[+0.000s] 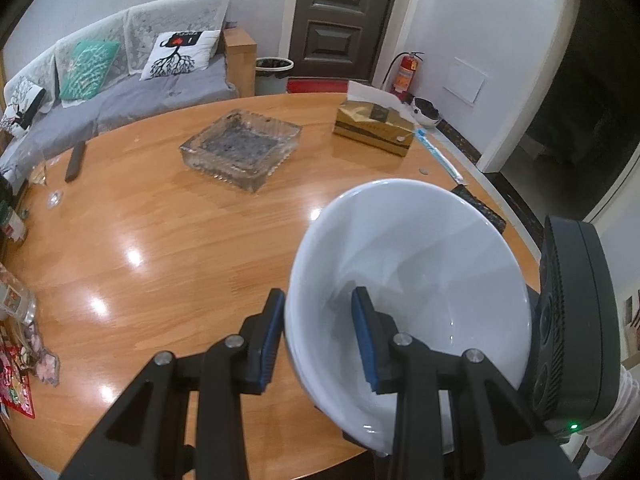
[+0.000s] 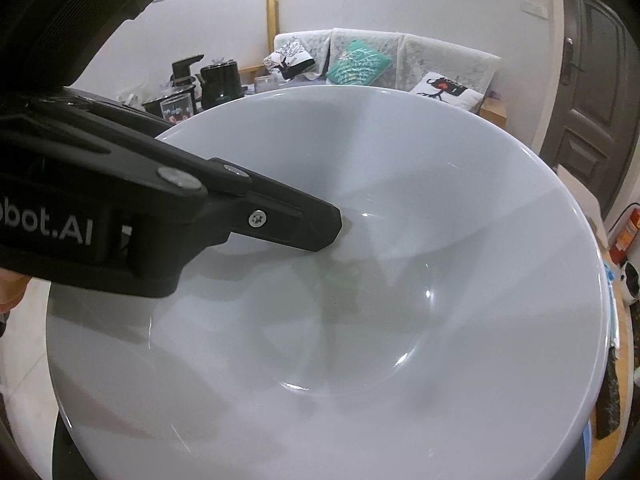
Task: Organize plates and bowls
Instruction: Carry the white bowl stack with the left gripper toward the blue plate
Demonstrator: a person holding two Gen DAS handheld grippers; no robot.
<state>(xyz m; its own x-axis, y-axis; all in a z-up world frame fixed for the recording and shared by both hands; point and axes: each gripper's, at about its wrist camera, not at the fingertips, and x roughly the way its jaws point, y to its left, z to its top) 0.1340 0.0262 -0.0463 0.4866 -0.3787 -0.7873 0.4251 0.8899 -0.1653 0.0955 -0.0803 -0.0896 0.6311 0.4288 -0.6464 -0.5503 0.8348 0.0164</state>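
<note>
A white bowl (image 1: 424, 264) is held tilted above the wooden table (image 1: 168, 248). My left gripper (image 1: 320, 332) is shut on its near-left rim, one blue pad (image 1: 362, 332) inside the bowl and the other outside. In the right wrist view the same bowl (image 2: 400, 300) fills the frame, and the left gripper's inner finger (image 2: 280, 220) reaches in from the left. My right gripper's own fingers do not show in that view; its black body (image 1: 572, 320) stands just right of the bowl in the left wrist view.
A square glass ashtray (image 1: 240, 148) sits mid-table. A tissue box (image 1: 374, 130) stands at the far right, a toothbrush (image 1: 438, 154) and a dark pad (image 1: 480, 208) near the right edge. A wine glass (image 1: 44, 176) and remote (image 1: 75, 161) are at the left.
</note>
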